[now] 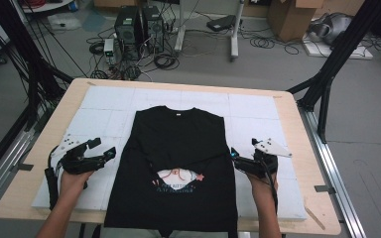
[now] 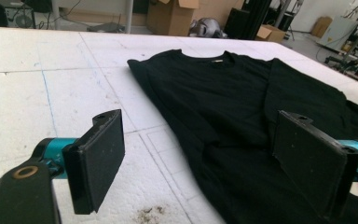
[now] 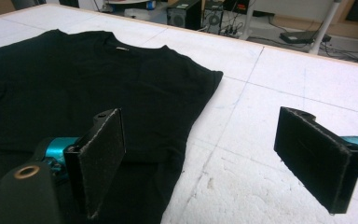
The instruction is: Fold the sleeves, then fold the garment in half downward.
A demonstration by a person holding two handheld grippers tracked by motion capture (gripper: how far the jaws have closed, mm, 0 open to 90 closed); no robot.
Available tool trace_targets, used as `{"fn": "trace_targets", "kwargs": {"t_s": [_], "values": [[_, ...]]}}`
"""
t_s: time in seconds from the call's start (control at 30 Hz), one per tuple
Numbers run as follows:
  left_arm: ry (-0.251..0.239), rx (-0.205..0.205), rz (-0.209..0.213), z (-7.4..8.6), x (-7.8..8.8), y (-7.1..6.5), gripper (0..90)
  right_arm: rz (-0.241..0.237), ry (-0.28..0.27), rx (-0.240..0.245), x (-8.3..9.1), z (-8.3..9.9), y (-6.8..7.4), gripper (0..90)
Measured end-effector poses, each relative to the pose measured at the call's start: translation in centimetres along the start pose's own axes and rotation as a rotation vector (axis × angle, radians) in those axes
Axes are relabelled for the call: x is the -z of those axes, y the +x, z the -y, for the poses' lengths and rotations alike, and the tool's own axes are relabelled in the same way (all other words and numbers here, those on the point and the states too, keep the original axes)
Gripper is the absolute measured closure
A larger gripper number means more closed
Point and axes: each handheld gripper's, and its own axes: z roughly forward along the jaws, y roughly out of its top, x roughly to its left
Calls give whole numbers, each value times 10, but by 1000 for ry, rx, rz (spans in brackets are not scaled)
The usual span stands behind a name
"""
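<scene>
A black T-shirt (image 1: pixel 178 148) lies flat in the middle of the table (image 1: pixel 25 193), its collar toward the far edge and its bottom hem hanging over the near edge. Both sleeves look folded in over the chest. The left gripper (image 1: pixel 99 148) waits just beside the shirt's left side, and the right gripper (image 1: pixel 243 153) just beside its right side. Both have their jaws wide apart and hold nothing. I think the sleeve folds are done. Next, each gripper should pinch the shirt's hem and fold it up toward the collar.

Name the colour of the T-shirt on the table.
Black T-shirt, with a small pale print near the front; clearest in the high view.
</scene>
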Motion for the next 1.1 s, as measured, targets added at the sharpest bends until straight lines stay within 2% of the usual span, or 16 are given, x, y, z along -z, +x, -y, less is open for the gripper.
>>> {"fn": "trace_targets", "kwargs": {"t_s": [0.23,0.4,0.6,0.67,0.7,0.73,0.8,0.9,1.0,1.07,1.1], "values": [[4,7,-23,1,-1,3,174,7,-4,-6,0,0,0,155],[-1,9,-22,0,-1,3,174,8,-6,-4,1,0,1,155],[0,28,-1,-5,-7,5,175,-3,-1,-11,-4,0,-1,155],[1,36,30,-8,-11,8,182,-18,13,-29,-9,0,-3,155],[-11,25,42,-9,-13,10,184,-29,28,-41,-12,-1,-4,155],[-1,-4,46,-11,-16,12,186,-35,39,-40,-16,-2,-5,156],[8,-61,26,-16,-24,15,216,-54,59,-45,-22,-6,-7,156],[57,-40,5,-28,-37,23,239,-76,70,-49,-31,-14,-8,162],[61,6,13,-42,-52,31,262,-82,63,-47,-37,-23,-7,166],[59,21,6,-49,-63,36,260,-85,58,-38,-39,-28,-6,169],[70,26,21,-53,-68,39,263,-88,59,-35,-41,-30,-5,174]]}}
